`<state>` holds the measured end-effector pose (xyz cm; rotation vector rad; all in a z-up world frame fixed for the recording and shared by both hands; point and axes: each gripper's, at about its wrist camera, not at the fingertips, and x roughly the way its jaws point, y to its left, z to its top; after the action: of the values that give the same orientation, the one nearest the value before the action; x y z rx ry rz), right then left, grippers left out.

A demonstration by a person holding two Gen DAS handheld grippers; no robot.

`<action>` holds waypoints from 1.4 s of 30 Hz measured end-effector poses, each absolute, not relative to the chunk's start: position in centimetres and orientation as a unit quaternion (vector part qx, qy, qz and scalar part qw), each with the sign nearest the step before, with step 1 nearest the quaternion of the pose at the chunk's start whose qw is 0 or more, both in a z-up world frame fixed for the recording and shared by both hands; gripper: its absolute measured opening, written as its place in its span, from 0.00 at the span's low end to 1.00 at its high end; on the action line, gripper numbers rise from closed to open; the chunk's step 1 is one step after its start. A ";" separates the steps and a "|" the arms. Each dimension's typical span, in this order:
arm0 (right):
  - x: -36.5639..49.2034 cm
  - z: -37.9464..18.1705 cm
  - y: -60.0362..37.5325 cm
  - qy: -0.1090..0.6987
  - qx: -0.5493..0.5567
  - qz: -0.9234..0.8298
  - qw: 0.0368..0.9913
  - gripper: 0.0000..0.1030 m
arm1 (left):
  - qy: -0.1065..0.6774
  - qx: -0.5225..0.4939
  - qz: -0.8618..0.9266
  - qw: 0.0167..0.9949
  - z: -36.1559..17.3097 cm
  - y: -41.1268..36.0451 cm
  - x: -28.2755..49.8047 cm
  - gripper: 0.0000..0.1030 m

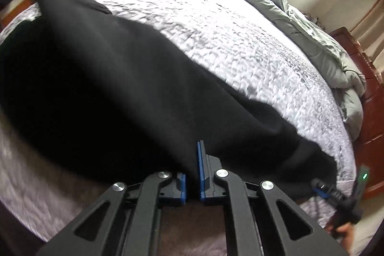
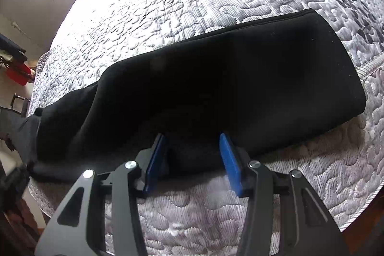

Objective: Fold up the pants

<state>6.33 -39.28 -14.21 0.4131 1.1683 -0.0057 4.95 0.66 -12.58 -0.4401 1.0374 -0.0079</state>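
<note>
Black pants (image 2: pixel 216 78) are lying along the near edge of the bed (image 2: pixel 192 4), legs apparently already stacked lengthwise w/ cross folds probably still to go, while the left gripper (image 1: pixel 192 174) is pinching the cloth edge btwn nearly closed fingers and the right gripper (image 2: pixel 194 160) is sitting spread around the near hem.

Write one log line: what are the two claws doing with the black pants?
left claw: shut on black pants | right claw: open at pants edge | pants: on quilted bed
</note>
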 end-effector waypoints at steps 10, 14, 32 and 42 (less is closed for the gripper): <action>6.0 -10.1 -31.2 0.531 0.125 0.071 0.835 0.53 | 0.492 -0.203 -0.009 0.846 -15.0 0.4 4.4 0.07; 6.5 -10.3 -25.8 0.542 0.102 0.144 0.821 0.53 | 0.501 -0.193 -0.019 0.843 -14.7 0.3 4.7 0.10; 7.6 -13.7 -21.2 0.569 0.054 0.126 0.811 0.62 | 0.553 -0.309 0.024 0.774 -13.9 17.3 6.6 0.48; 7.9 -13.8 -20.8 0.571 0.048 0.121 0.810 0.65 | 0.548 -0.402 0.007 0.733 -15.6 19.6 8.6 0.55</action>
<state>7.91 -20.84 -13.82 0.1017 1.2211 0.2579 8.55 19.62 -15.64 -0.8846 1.2057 0.0160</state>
